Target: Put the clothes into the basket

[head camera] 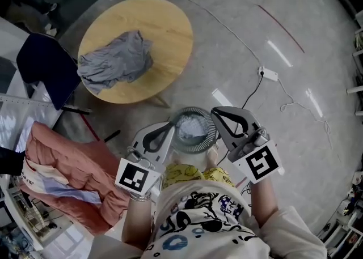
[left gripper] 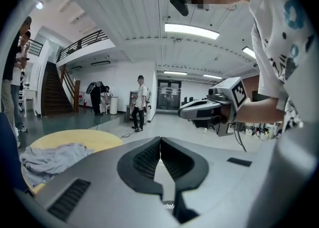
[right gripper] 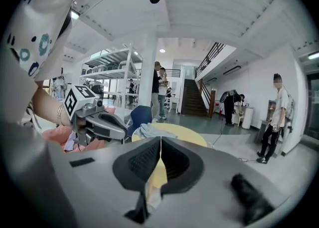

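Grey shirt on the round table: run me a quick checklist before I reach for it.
1. Left gripper empty: ok, jaws together on nothing.
2. Right gripper empty: ok, jaws together on nothing.
3. Jaws open for a grab: not ok, both shut.
4. Grey shirt lies uncovered on the table: ok.
5. Basket has room: cannot tell; white cloth already inside.

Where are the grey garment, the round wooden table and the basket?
grey garment (head camera: 116, 59), head view, middle of the crumpled cloth.
round wooden table (head camera: 161, 28), head view, bare part of its top.
basket (head camera: 198, 148), head view, its near rim.
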{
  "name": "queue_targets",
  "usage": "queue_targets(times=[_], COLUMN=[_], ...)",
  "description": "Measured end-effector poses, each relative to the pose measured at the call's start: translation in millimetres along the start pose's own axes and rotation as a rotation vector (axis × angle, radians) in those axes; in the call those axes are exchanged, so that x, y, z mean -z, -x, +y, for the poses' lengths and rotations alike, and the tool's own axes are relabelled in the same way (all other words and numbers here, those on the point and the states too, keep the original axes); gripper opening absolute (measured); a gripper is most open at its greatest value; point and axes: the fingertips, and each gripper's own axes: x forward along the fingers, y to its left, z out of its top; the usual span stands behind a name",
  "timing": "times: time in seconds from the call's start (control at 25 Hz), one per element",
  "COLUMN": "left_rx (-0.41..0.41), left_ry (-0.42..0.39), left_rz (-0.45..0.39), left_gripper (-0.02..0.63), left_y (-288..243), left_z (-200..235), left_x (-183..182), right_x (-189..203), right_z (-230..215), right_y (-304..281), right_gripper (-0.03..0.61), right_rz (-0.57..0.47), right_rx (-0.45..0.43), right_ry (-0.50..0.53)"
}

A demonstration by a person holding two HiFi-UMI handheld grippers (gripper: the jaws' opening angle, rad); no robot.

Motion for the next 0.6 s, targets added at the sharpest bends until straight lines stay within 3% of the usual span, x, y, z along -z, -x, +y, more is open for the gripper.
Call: queue_targets(times=[0.24,0.6], left_rx=[0.007,-0.027], left_ry=[-0.011,-0.089], left_rz=[-0.069,-0.125], left_gripper=[0.015,0.015], left_y=[1.4,3.2], left_z=[3.1,3.4], left_x=[-39.0,-83.2], right_x=[-34.3,-70.7], right_z=[-10.5,-24.5], right_y=[7.1,27.1], right_gripper=[0.03,0.029], right_rz=[-0.066,-0.159], right_rx=[0.009,-0.006], right_ry=[0.044,0.067])
